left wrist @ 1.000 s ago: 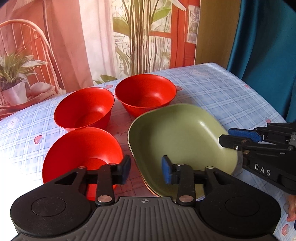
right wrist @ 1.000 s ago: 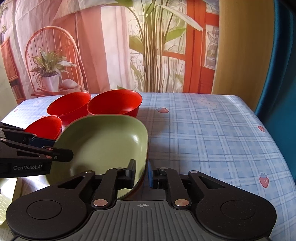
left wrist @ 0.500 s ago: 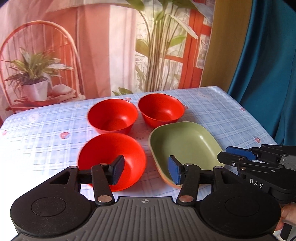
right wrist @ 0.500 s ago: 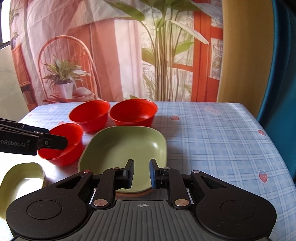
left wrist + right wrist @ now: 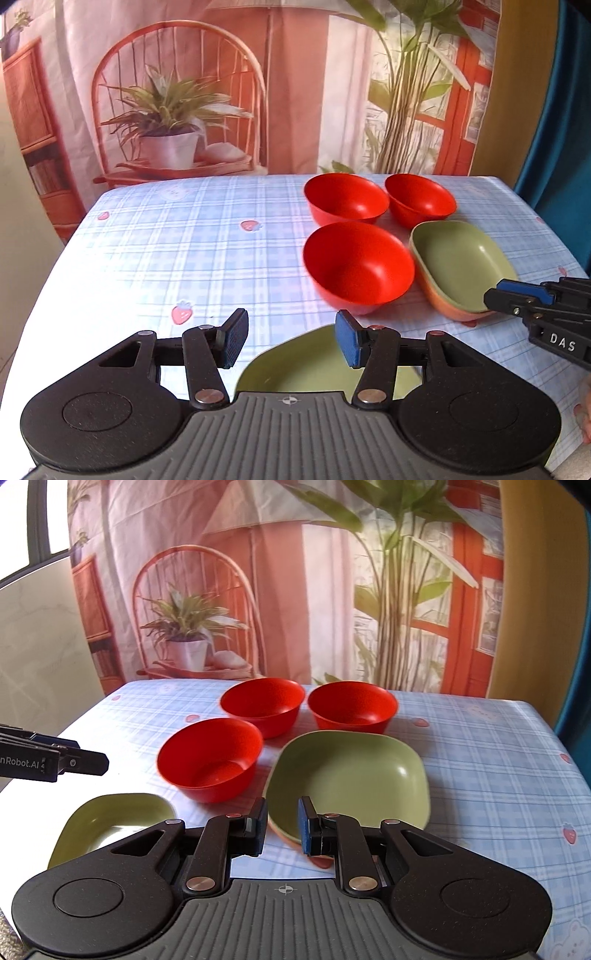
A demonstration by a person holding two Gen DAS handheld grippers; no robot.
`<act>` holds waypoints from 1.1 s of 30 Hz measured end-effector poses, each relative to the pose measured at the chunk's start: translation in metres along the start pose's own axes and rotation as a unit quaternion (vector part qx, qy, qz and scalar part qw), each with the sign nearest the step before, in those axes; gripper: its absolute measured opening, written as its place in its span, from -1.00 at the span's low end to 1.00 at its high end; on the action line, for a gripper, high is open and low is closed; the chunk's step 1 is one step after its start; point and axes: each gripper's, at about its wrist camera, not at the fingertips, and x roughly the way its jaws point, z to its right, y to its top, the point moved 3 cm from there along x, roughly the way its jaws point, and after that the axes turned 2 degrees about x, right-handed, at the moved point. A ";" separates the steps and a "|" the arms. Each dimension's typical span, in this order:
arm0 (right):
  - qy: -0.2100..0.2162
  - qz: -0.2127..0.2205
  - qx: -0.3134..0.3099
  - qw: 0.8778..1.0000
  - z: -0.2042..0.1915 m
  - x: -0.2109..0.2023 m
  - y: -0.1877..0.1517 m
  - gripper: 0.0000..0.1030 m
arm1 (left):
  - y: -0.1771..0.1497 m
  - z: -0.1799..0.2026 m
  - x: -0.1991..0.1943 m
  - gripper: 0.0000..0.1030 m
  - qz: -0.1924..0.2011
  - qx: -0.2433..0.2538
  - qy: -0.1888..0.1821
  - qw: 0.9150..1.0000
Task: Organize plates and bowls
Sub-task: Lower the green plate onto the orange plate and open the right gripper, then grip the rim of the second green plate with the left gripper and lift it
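Now the left hand-held gripper [image 5: 291, 343] stands wide open above the worktop [image 5: 166, 258], with nothing between its blue pads. Just under and in front of it lies a green plate [image 5: 306, 373], partly hidden by the gripper body. In the right wrist view the same plate [image 5: 122, 819] lies alone at the near left side, close to the worktop edge.

The right hand-held gripper [image 5: 282, 825] has its jaws parted with a narrow gap, and it holds nothing. Its fingers [image 5: 258, 825] hover over the near rim of the second green plate [image 5: 354, 775]. This plate sits on top of an orange plate [image 5: 321, 862], of which only a thin edge shows beneath. In the left wrist view this stack [image 5: 461, 266] is at the right, and the tip of the right gripper [image 5: 517, 295] is at its near right edge; I cannot tell if it touches.

Three red bowls stand upright and apart from each other, none stacked. The near red bowl [image 5: 210, 760] is just beside the left edge of the plate stack. The far left red bowl [image 5: 264, 705] and the far right red bowl [image 5: 351, 707] stand side by side behind it, very near to each other. The cloth on the worktop is light blue checked with small strawberries [image 5: 183, 312]. Behind hangs a printed backdrop [image 5: 258, 590] with a chair and plants.
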 end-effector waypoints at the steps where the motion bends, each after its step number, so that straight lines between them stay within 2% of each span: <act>1: 0.003 -0.001 -0.001 1.000 -0.003 0.001 -0.001 -0.67 | -0.004 -0.005 -0.001 0.06 -0.002 0.001 0.005 1.000; 7: 0.017 -0.009 -0.005 1.000 -0.019 0.005 -0.007 -0.67 | -0.027 -0.026 -0.006 0.06 -0.021 -0.007 0.018 1.000; 14: 0.027 -0.020 -0.010 0.999 -0.029 0.009 -0.012 -0.67 | -0.046 -0.038 -0.010 0.06 -0.031 -0.034 0.011 0.999; 33: 0.061 -0.048 -0.021 0.997 -0.057 0.022 -0.028 -0.66 | -0.075 -0.031 0.000 0.05 -0.059 -0.084 -0.013 0.995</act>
